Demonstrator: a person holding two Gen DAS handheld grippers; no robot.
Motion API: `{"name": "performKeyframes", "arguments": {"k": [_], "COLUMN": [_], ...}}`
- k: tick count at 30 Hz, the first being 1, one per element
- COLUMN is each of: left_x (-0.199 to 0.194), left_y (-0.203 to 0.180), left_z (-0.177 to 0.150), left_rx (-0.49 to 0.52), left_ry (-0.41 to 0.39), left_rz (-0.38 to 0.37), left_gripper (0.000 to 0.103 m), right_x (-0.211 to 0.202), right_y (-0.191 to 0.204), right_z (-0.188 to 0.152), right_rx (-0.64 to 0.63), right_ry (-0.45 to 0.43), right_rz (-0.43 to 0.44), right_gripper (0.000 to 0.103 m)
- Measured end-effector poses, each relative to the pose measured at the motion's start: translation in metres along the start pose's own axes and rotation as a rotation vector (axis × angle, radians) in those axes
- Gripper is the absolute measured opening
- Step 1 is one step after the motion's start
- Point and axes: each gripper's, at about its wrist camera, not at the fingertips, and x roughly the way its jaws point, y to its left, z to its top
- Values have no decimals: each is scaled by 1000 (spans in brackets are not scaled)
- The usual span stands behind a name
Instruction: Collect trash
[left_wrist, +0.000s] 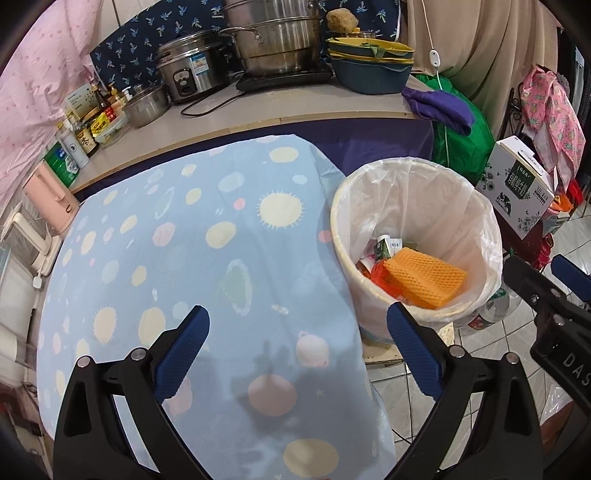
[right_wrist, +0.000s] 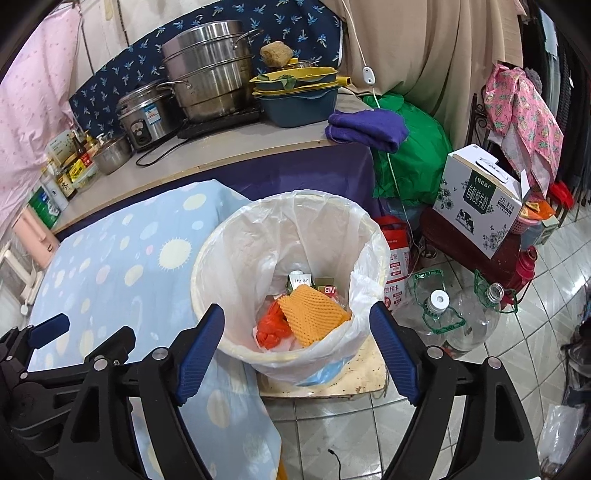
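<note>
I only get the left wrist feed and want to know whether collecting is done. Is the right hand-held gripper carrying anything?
Observer: No. The right hand-held gripper is open and empty, poised over the near rim of the trash bin.
Operator: Is there any trash on the floor beside the bin?
Observer: Possibly. Two clear plastic bottles with green handles sit on the tiles to the bin's right.
Operator: Is there anything else near them?
Observer: A red-and-white bag stands on the floor between the bin and the bottles.
</note>
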Motion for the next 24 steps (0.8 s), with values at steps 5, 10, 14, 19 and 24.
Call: {"name": "performKeyframes", "arguments": {"k": [5,10,14,19,24], "left_x": [-5,-10,-13,-11,-10], "left_y": [8,11,10,9,8], "left_z": [-6,-7,-4,-1,0], "left_rx": [-22,-35,-39,-35,-37], "left_ry": [21,33,27,20,15], "left_rz": [3,-5,-4,-7,-7], "left_gripper": [93,93,93,92,92], "right_x": [-6,-12,-15,-14,-12], "right_y": [3,7,10,14,15], "right_z": [-2,-2,-1,3,4], "right_rx": [-28,-52,-61,-70,-74], "right_ry": [13,15,15,9,10], "right_rz": [-13,-23,-20,-25,-32], "right_gripper": [84,85,85,85,85]}}
